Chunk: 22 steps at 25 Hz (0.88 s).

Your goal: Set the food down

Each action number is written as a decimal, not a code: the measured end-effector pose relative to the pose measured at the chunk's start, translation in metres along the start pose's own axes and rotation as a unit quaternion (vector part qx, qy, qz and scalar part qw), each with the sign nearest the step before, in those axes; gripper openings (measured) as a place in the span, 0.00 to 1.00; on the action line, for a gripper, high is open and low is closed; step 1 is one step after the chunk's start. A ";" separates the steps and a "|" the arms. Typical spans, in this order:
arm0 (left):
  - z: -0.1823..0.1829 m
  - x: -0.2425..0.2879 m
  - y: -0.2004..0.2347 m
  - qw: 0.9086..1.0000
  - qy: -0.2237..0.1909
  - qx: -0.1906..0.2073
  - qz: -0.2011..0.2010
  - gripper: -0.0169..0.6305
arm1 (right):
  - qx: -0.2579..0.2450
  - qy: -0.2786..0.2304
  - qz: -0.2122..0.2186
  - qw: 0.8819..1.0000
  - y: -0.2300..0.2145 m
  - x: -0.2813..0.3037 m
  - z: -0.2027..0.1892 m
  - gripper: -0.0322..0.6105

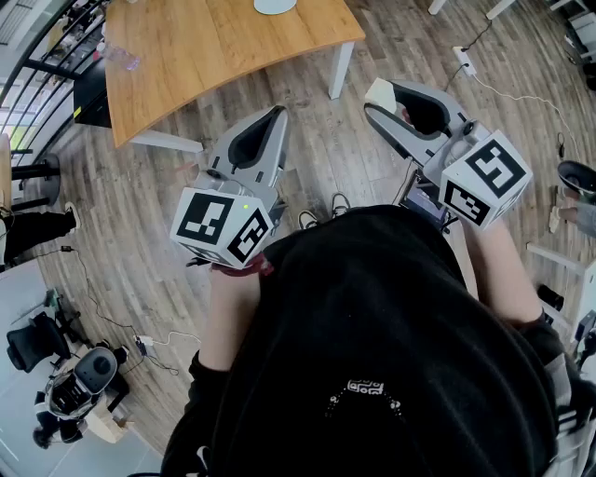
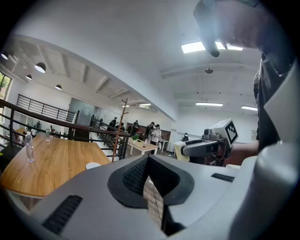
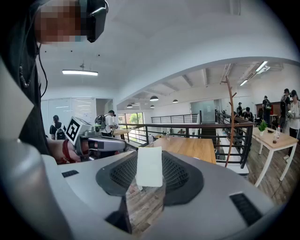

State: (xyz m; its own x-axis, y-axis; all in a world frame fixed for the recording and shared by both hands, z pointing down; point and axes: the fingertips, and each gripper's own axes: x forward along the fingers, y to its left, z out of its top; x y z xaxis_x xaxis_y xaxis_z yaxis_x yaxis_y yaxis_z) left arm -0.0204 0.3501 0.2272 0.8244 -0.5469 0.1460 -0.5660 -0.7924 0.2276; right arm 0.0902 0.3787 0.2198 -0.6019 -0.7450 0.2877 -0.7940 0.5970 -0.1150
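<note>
A pale cream slab of food (image 3: 149, 172) stands upright between the jaws of my right gripper (image 3: 149, 161), which is shut on it. In the head view the food (image 1: 378, 92) shows at the tip of the right gripper (image 1: 384, 101), held above the wooden floor near the corner of a wooden table (image 1: 223, 47). My left gripper (image 1: 276, 115) hovers beside it on the left, its jaws shut with nothing in them. The left gripper view shows its own tips meeting (image 2: 148, 159), and the right gripper (image 2: 185, 149) with the cream piece off to the right.
On the table lie a white plate (image 1: 275, 5) and a clear bottle (image 1: 121, 58). A white table leg (image 1: 341, 70) stands ahead. A power strip (image 1: 463, 61) and cables lie on the floor. A black railing (image 1: 37, 65) runs at left; equipment (image 1: 79, 382) sits lower left.
</note>
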 end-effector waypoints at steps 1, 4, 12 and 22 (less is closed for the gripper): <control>-0.001 0.001 -0.001 1.000 0.000 0.000 0.002 0.03 | 0.001 0.000 0.002 1.000 -0.001 -0.002 -0.002 0.32; -0.001 0.005 -0.004 1.000 -0.002 -0.002 0.005 0.03 | 0.005 0.000 0.006 1.000 -0.004 -0.004 -0.004 0.32; -0.001 0.009 -0.002 1.000 -0.010 -0.008 0.016 0.03 | 0.049 -0.008 0.019 0.999 -0.022 -0.005 -0.006 0.32; -0.005 0.032 -0.001 0.999 0.017 -0.003 0.040 0.03 | 0.084 -0.021 0.026 0.996 -0.048 -0.011 -0.012 0.32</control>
State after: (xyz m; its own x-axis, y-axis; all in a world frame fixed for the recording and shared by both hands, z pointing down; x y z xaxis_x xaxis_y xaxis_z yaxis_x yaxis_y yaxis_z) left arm 0.0068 0.3344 0.2360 0.7763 -0.5989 0.1966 -0.6302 -0.7447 0.2199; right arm 0.1356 0.3622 0.2340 -0.6435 -0.7275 0.2381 -0.7622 0.5803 -0.2868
